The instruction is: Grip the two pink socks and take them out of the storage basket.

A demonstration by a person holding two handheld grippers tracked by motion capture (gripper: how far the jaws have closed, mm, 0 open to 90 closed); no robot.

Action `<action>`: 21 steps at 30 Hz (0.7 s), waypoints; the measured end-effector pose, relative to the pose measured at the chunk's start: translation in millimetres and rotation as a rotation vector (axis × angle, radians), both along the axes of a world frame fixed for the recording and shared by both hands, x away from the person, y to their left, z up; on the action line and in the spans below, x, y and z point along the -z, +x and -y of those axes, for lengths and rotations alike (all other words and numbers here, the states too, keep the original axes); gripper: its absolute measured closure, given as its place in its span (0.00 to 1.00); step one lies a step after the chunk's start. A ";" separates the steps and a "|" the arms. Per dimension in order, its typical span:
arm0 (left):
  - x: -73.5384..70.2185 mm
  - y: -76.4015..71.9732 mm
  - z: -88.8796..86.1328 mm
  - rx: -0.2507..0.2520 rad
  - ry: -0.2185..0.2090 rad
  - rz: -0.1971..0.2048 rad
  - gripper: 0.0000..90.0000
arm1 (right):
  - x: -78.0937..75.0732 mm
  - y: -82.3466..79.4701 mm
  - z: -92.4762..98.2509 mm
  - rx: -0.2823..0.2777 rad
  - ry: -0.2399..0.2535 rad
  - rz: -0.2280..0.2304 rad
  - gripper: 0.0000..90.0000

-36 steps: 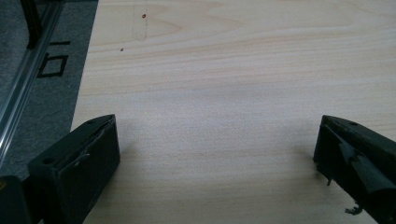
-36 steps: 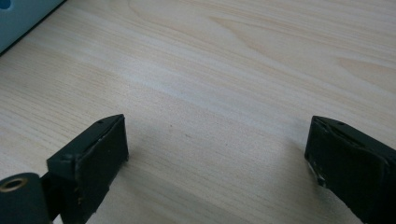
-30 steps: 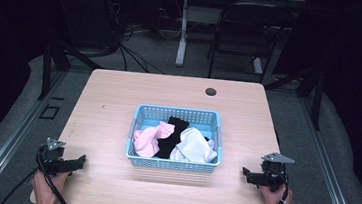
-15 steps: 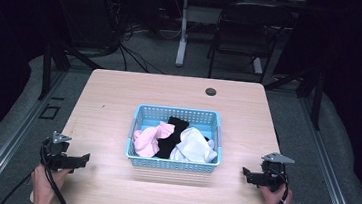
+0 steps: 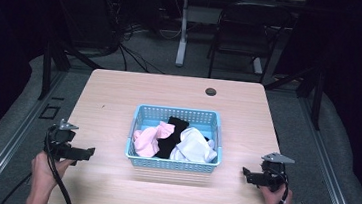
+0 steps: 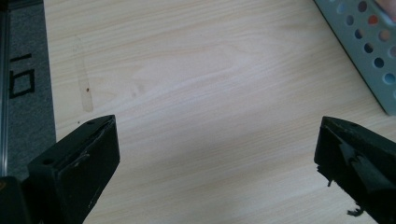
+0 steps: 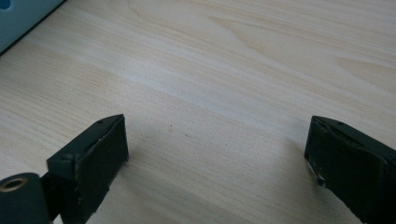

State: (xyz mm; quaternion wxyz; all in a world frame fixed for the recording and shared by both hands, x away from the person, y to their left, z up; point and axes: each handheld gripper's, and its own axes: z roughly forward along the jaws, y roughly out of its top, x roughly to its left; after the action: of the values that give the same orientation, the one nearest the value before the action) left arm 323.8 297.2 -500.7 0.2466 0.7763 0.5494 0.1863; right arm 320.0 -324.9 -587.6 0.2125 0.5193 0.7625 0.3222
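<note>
Toward the left side of the pale wooden bench (image 5: 119, 91), the left gripper (image 5: 88, 151) has moved since a second ago: it sat close to the near-left corner then, and now it stands farther in from the front edge and a little nearer the light blue perforated plastic basket (image 5: 173, 164). The right gripper (image 5: 245, 173) stands where it stood before, off the basket's right near corner.

Both pairs of fingers are spread wide with nothing between them; in the left gripper view the two black fingers (image 6: 74, 172) frame bare wood, and in the right gripper view the fingers (image 7: 91, 163) do the same.

The basket lies in the middle of the bench, between the two grippers and apart from both. It holds a pink cloth (image 5: 149, 140), a black cloth (image 5: 171, 135) and a white cloth (image 5: 194, 146) heaped together. A corner of its wall shows at the upper right of the left gripper view (image 6: 369, 51) and at the upper left of the right gripper view (image 7: 21, 16), beyond the fingertips in each.
</note>
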 end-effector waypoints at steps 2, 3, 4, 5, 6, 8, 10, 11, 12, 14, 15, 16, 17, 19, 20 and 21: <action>-3.3 1.6 0.3 0.004 -0.006 -0.001 0.00 | 0.0 0.0 0.0 0.000 0.000 0.000 0.06; -5.3 2.4 0.8 0.006 -0.006 -0.002 0.00 | 0.0 0.0 0.0 0.000 0.000 0.000 0.06; -8.0 3.5 1.8 0.011 -0.006 -0.005 0.00 | 0.0 0.0 0.0 0.000 0.000 0.000 0.06; -11.0 4.7 2.6 0.021 -0.005 -0.004 0.00 | 0.0 0.0 0.0 0.000 0.000 0.000 0.06; -13.9 5.6 3.9 0.027 -0.010 -0.004 0.00 | 0.0 0.0 0.0 0.000 0.000 0.000 0.06; -22.8 8.8 9.1 0.045 0.001 -0.002 0.00 | 0.0 0.0 0.0 0.000 0.000 0.000 0.06; -28.5 11.1 13.2 0.054 0.005 -0.003 0.00 | 0.0 0.0 0.0 0.000 0.000 0.001 0.06; -28.5 11.1 13.2 0.054 0.005 -0.003 0.00 | 0.0 0.0 0.0 0.000 0.000 0.001 0.06; -32.2 12.5 15.9 0.066 0.016 -0.001 0.00 | 0.0 0.0 0.0 0.000 0.000 0.000 0.06; -37.4 14.9 20.6 0.083 0.021 0.000 0.01 | 0.0 0.0 0.0 0.000 0.000 0.000 0.06; -39.0 15.6 22.8 0.083 0.021 0.002 0.01 | 0.0 0.0 0.0 0.000 0.000 0.000 0.06; -41.6 16.8 24.8 0.093 0.028 0.000 0.01 | 0.0 0.0 0.0 0.000 0.000 0.000 0.06; -45.6 18.9 28.7 0.102 0.024 0.000 0.01 | 0.0 0.0 0.0 0.000 0.000 0.000 0.06; -47.6 20.0 30.2 0.111 0.023 0.001 0.01 | 0.0 0.0 0.0 0.000 0.000 0.001 0.06; -51.8 21.8 34.4 0.122 0.030 0.004 0.01 | 0.0 0.0 0.0 0.000 0.000 0.000 0.06; -54.0 22.7 36.5 0.129 0.031 0.007 0.01 | 0.0 0.0 0.0 0.000 0.000 0.000 0.06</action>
State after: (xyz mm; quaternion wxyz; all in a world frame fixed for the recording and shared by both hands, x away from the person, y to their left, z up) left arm 346.4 260.6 -446.6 0.2482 0.8131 0.4944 0.1812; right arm 320.0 -324.9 -587.6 0.2126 0.5192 0.7625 0.3222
